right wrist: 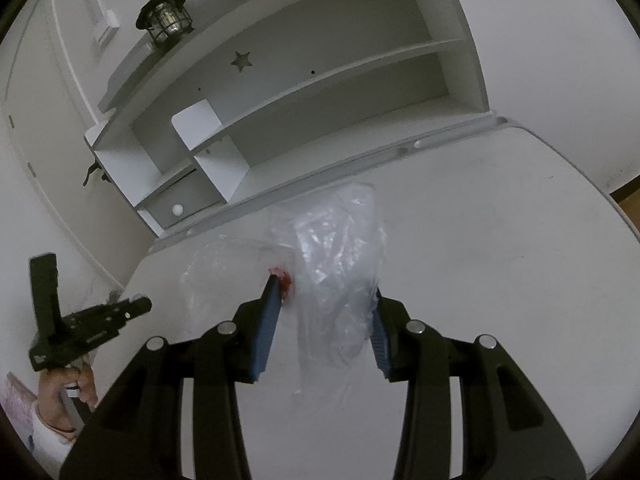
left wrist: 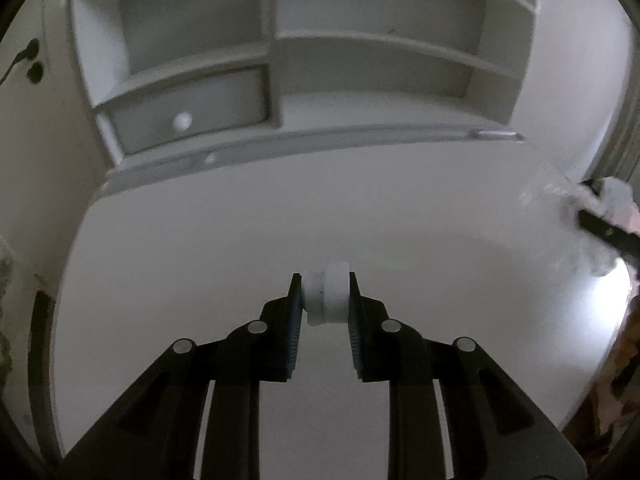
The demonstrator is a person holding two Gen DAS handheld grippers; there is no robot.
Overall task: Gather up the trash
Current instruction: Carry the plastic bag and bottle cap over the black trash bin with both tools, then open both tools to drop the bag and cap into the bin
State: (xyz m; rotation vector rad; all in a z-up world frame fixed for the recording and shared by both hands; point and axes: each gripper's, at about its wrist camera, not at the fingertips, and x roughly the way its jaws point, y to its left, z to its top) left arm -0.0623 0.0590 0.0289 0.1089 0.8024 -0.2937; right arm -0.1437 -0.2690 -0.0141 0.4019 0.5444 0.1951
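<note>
- Left wrist view: the left gripper [left wrist: 325, 300] pinches a small white cap [left wrist: 326, 298] between its blue pads, held over the white desk [left wrist: 200, 240], near the middle.
- The cap looks light, stiff and smooth; its ribbed rim gives the pads some hold, and a grip across that rim seems soundest, since a round piece could roll out.
- Far right in this view, the bag [left wrist: 540, 196] shows at the desk edge.
- Right wrist view: the right gripper [right wrist: 326, 300] is partly closed on the clear plastic bag [right wrist: 340, 260], which bunches between the fingers.
- The bag seems thin, limp and slippery; gathered film holds best.
- A red scrap [right wrist: 285, 282] sits by the left pad.
</note>
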